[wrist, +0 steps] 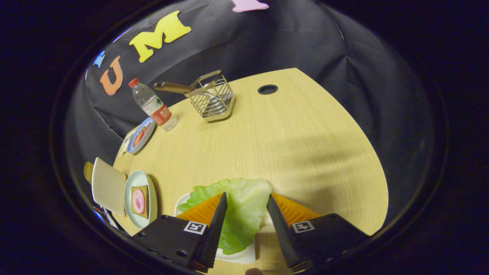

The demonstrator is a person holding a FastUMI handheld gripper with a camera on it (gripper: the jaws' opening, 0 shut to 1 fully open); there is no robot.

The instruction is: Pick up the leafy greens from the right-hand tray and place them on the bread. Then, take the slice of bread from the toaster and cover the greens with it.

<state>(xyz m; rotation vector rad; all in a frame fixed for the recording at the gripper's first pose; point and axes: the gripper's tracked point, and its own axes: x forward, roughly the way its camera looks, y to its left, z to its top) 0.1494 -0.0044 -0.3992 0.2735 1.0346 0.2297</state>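
A pale green lettuce leaf point(241, 215) lies on a white tray point(182, 201) near the table's front edge. My gripper point(246, 195) is open, one finger on each side of the leaf, and the leaf's far end reaches past the fingertips. I cannot tell whether the fingers touch it. To the left, a pale green plate point(149, 191) holds a slice of bread point(140, 190) with a pink round slice on top. Left of that plate stands a white toaster point(108, 186), with a brown bread slice point(88, 172) showing at its far side.
Along the far left of the wooden table point(290, 145) stand a blue plate with food point(140, 135), a water bottle point(153, 105) and a wire basket point(212, 97) holding a wooden-handled utensil. A round cable hole point(267, 89) sits near the back edge.
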